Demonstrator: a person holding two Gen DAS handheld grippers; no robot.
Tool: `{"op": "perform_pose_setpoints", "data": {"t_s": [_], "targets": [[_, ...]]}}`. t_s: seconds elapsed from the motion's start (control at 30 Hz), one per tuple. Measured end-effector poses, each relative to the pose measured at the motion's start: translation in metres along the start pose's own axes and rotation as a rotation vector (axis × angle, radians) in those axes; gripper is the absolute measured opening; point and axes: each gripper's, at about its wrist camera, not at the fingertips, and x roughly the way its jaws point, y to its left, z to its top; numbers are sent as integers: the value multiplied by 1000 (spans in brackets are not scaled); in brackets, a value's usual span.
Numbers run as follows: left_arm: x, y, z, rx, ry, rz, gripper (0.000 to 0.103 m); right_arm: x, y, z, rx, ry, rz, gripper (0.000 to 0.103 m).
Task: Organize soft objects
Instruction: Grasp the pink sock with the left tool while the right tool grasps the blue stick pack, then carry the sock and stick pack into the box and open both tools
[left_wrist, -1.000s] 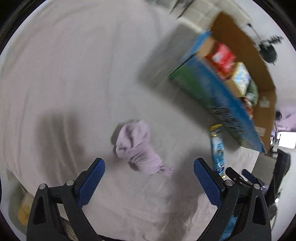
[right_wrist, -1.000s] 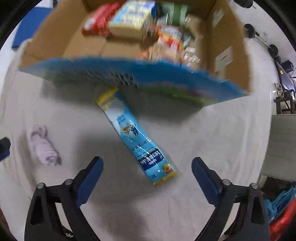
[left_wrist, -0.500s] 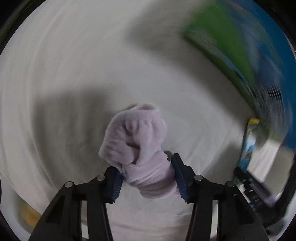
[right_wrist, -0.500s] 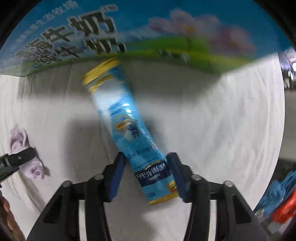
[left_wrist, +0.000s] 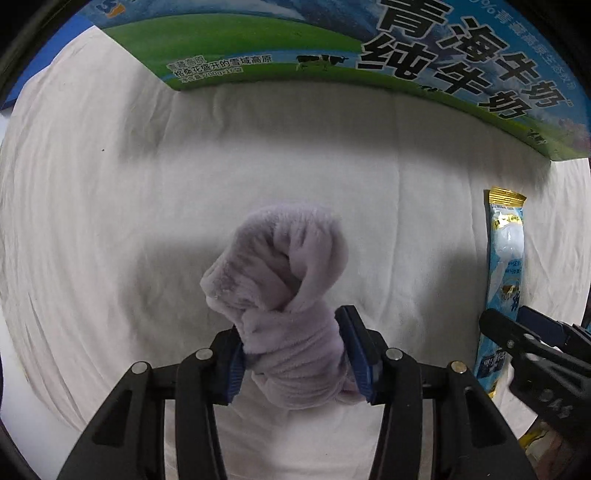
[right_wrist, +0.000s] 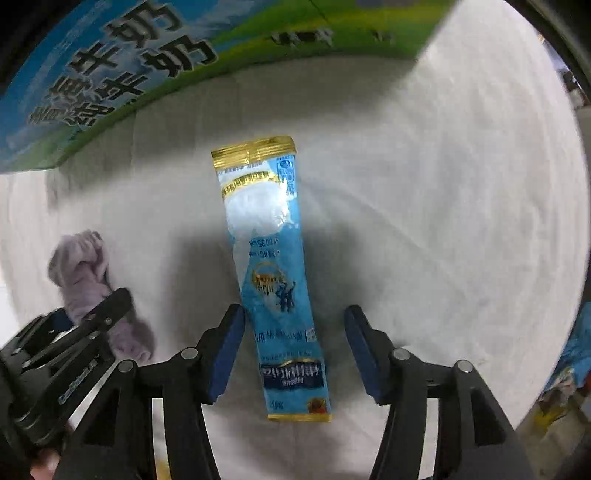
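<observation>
Carton side (left_wrist: 461, 62): read 青海牛奶 纯牛奶, with 200g×16 in small print.
Blue sachet (right_wrist: 271, 266): print stayed too blurred to read.

On the sheet (left_wrist: 110, 192) — rolled sock (left_wrist: 284, 295) left, well apart from sachet (right_wrist: 273, 280) right; both just before the carton (left_wrist: 461, 74); sachet lengthwise toward it.

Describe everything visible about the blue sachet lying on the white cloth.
The blue sachet is a long, narrow, glossy packet, light blue with gold bands at both sealed ends, a white splash graphic and dark print. It lies flat on the white cloth, one end toward the printed carton, not touching it. Its near end sits between the opening jaws of the right gripper; the right pad is clearly apart from it.
</observation>
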Motion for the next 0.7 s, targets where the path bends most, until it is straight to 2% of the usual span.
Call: {"op": "perform_pose_setpoints", "data": {"t_s": [0.03, 0.07, 0.27, 0.43, 0.7], "targets": [[0, 0, 0, 0, -3, 2, 42, 0, 8, -3, -17, -9, -43, 48], [0, -1, -2, 0, -7, 7, 41, 0, 16, -6, -40, -25, -90, 37], [-20, -12, -4, 0, -27, 4, 39, -7, 32, -17, -69, -21, -95, 22], [-46, -26, -13, 8, -81, -12, 39, -28, 26, -33, -72, -38, -27, 21], [-118, -41, -44, 32, -217, -47, 39, -92, 9, -57, -73, -136, 73, 20]]}}
